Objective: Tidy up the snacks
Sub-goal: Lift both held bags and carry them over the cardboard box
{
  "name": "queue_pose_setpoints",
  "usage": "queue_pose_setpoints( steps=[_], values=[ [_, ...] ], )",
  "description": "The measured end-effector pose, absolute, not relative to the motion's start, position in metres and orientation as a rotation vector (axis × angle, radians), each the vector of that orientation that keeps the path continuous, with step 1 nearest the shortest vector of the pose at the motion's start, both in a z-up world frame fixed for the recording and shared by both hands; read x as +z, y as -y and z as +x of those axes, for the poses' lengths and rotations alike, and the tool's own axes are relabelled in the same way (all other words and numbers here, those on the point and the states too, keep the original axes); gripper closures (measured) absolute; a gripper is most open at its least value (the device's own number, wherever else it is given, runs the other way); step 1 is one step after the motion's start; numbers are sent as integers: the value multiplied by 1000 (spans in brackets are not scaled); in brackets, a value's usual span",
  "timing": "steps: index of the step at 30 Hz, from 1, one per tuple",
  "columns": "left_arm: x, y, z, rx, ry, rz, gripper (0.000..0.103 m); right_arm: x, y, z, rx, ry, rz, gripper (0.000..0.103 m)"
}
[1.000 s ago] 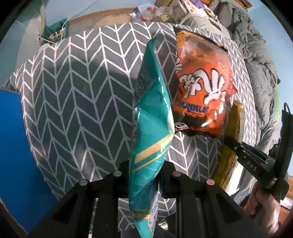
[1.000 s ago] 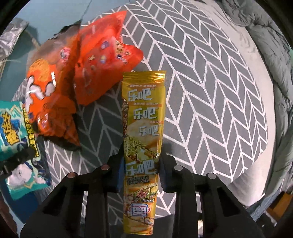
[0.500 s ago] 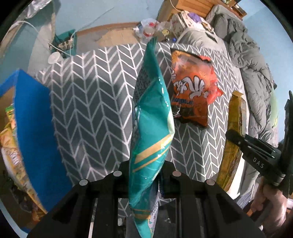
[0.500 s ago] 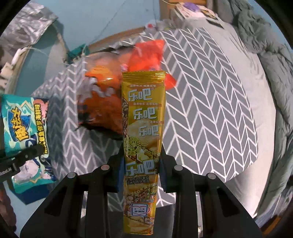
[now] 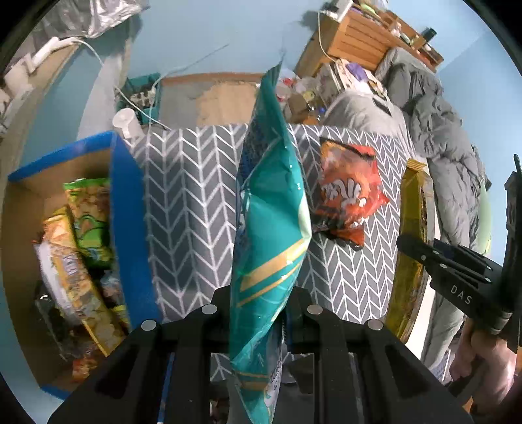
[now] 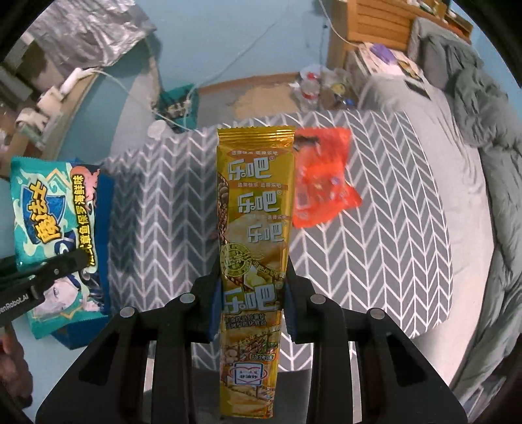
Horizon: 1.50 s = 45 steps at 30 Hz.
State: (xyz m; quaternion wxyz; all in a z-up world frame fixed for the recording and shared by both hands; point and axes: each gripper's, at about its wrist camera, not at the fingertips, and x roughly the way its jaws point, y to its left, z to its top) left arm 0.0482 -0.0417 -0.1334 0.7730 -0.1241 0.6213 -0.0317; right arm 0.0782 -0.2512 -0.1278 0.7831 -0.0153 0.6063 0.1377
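Blue box (image 5: 125, 228) now in view; each tool higher, still pinching teal bag (image 5: 270, 228) and gold pack (image 6: 254, 234)

teal bag (image 5: 267, 228): 1 | gold packet (image 6: 254, 228): 1 | orange bags (image 5: 349, 192): 2 | blue box (image 5: 127, 208): 1

Pale blue walls (image 5: 202, 36) ring the room, a crumpled silver foil sheet (image 6: 88, 29) hangs at the upper left and a white cable (image 6: 130, 88) trails down to a teal basket (image 6: 177, 104) on the floor; a wooden shelf unit (image 5: 355, 42) stands at the back, clutter (image 6: 319, 88) heaped at its foot. A bed runs along the right with a rumpled grey duvet (image 6: 489, 137); a grey chevron cloth (image 6: 375, 234) lies across its near end.
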Motion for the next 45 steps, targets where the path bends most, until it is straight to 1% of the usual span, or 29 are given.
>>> queue_pose_setpoints(
  steps=[10,31,45],
  values=[
    [-112,5,29,19,-1284,-316,84,-105,201,90,443,-1274,-76,74],
    [-91,-74,-23,191,-1220,-444,84,-87,60,80,785,-1267,-146,74],
    [-101,-133,-50,314,-1207,-505,83,-103,-23,70,893,-1320,-179,74]
  ],
)
